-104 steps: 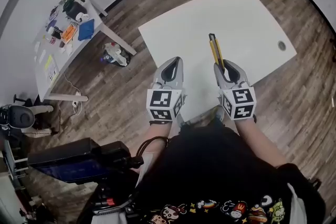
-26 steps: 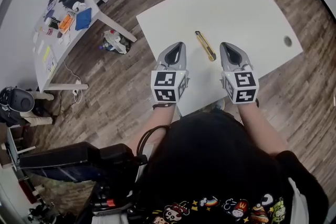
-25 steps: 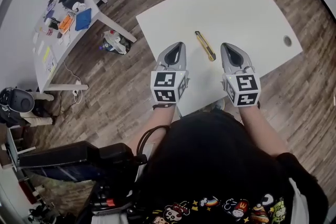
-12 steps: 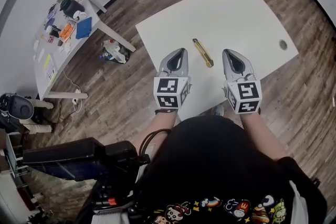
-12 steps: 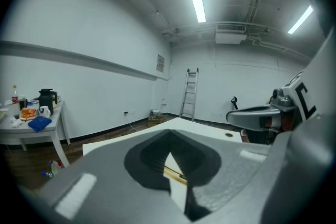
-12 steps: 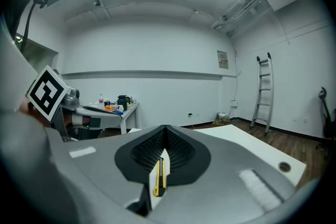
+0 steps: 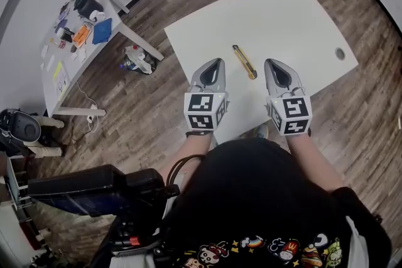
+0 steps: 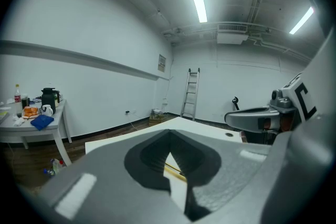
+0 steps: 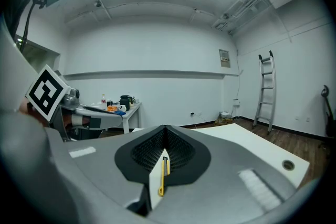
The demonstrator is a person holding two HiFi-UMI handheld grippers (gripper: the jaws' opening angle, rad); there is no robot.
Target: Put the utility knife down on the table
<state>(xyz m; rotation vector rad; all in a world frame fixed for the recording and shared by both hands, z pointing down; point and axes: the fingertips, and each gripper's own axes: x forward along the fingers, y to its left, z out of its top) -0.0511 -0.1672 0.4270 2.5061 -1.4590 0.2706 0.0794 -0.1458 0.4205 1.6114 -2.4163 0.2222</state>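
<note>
Leaving the knife flat on the table

The step looks finished: the slim yellow-and-black utility knife lies on the white rectangular table, between the left gripper and the right gripper, touching neither. Both have their jaws closed on nothing. Any retreat should avoid nudging it. Brown wood-plank floor surrounds the table.

One white table carries one utility knife and has one round hole in its top. Two grippers hang over the white table's near edge: the left gripper and the right gripper. Left of the white table stands one cluttered side table, and between the two lies one crumpled bag. Beyond the white table leans one ladder.
</note>
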